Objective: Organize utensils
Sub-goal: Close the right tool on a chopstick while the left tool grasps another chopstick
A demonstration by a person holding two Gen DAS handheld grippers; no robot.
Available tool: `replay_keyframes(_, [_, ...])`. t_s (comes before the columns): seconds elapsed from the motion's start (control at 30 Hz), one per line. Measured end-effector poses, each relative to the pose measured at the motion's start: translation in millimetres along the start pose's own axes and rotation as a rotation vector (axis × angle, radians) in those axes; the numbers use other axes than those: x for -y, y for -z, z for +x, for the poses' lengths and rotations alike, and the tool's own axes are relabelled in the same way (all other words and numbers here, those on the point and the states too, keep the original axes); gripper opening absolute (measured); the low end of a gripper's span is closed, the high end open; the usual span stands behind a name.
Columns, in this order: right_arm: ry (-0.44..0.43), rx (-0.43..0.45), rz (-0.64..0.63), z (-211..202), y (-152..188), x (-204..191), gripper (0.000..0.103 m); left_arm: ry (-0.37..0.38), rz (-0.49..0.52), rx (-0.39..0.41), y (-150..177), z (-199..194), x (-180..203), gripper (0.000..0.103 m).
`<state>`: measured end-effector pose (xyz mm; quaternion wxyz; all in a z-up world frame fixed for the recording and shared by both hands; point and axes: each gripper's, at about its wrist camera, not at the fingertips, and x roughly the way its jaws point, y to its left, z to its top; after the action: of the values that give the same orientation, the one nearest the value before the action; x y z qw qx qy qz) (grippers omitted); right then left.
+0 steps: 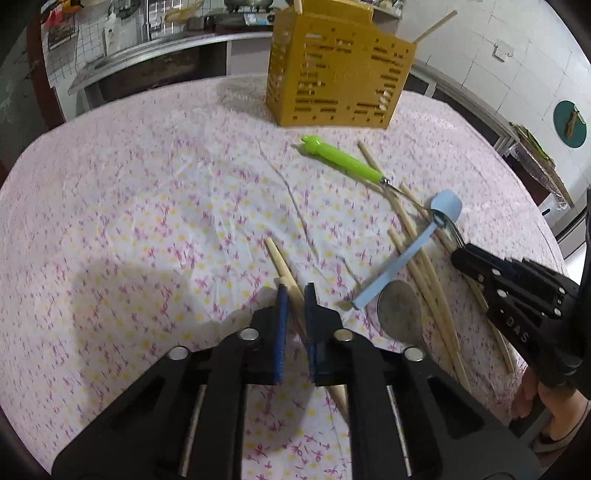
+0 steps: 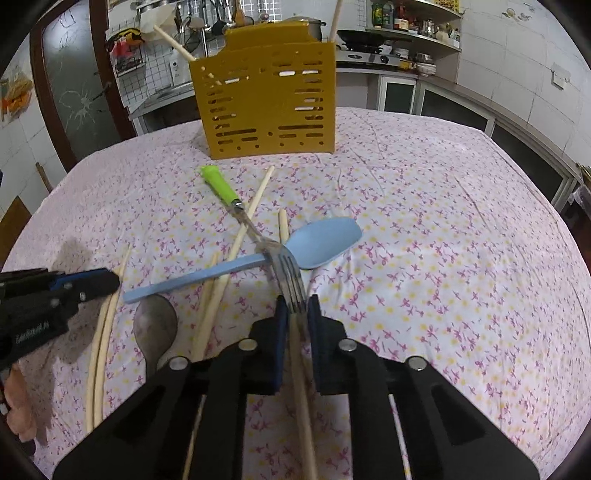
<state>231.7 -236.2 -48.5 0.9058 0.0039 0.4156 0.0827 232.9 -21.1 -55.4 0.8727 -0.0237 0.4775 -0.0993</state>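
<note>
A yellow slotted utensil holder [image 1: 336, 70] stands at the far side of the table, with chopsticks sticking out; it also shows in the right wrist view [image 2: 269, 107]. My left gripper [image 1: 295, 291] is shut on a wooden chopstick [image 1: 284, 269]. My right gripper [image 2: 294, 306] is closed around the tines of a green-handled fork [image 2: 288, 273] and a chopstick [image 2: 299, 369]; it shows from outside in the left wrist view [image 1: 461, 254]. A blue spoon [image 2: 317, 240], a metal spoon [image 2: 155, 325] and several loose chopsticks [image 2: 218, 291] lie on the cloth.
The table has a pink floral cloth [image 1: 147, 206]. Behind it are a kitchen counter, a sink and hanging utensils [image 2: 207, 18]. A stove and shelves [image 2: 373, 48] stand at the back right.
</note>
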Motion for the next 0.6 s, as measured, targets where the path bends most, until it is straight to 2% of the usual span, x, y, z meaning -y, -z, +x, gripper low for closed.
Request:
replay_keyframes(0.07, [-0.015,0.002,0.018,-4.5,1.1,3.1,0.002,0.012,0.001,0.015,-3.7,-3.9,-2.0,0.005])
replay_keyframes(0.13, [-0.034,-0.002,0.038,-7.3,3.6,6.1,0.000,0.017,0.002,0.025,-6.9,-5.8,-3.6,0.005])
replay_keyframes(0.47, [-0.064,-0.002,0.041,-9.7,6.8,9.7,0.000,0.034,0.001,-0.015,2.5,-3.6,-5.7,0.005])
replay_keyframes(0.6, [-0.060,-0.004,0.016,-9.9,9.9,6.0,0.004,0.035,-0.016,-0.049,12.0,-3.9,-8.4,0.006])
